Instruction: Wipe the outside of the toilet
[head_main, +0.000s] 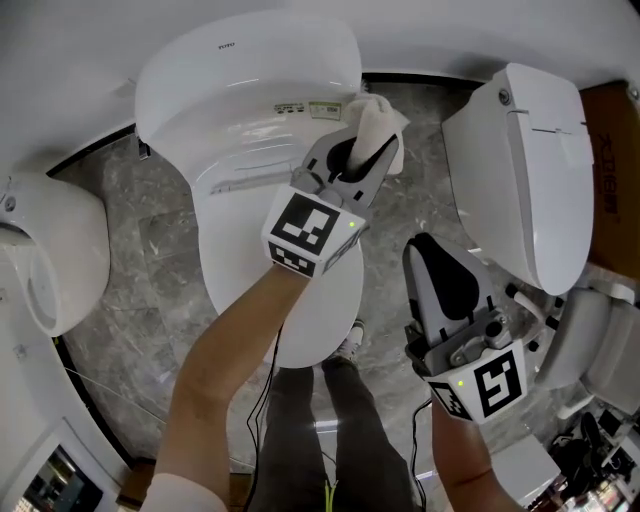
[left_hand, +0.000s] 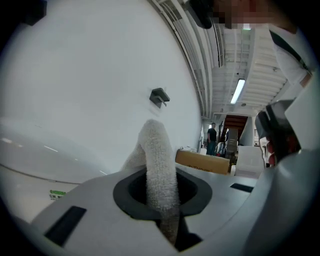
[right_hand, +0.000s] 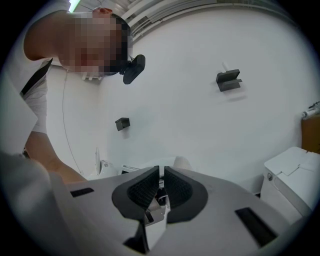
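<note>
Toilet (head_main: 240, 90): white, lid raised. Glazed shell probably hard, slippery and fixed, so needs pressing on, not grasping.
Right gripper (head_main: 440, 268): right of toilet bowl, apart from it, jaws almost together, nothing between.
Left gripper (head_main: 372, 152): over toilet's right rear, jaws clamped on cloth.
Cloth (head_main: 380, 118): white terry, likely soft, light, limp. Pinched low, free end at toilet lid's right edge.

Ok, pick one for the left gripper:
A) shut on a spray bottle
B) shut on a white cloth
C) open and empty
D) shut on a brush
B: in its own view the left gripper has its jaws closed on a white cloth, which sticks out past them toward the toilet.
</note>
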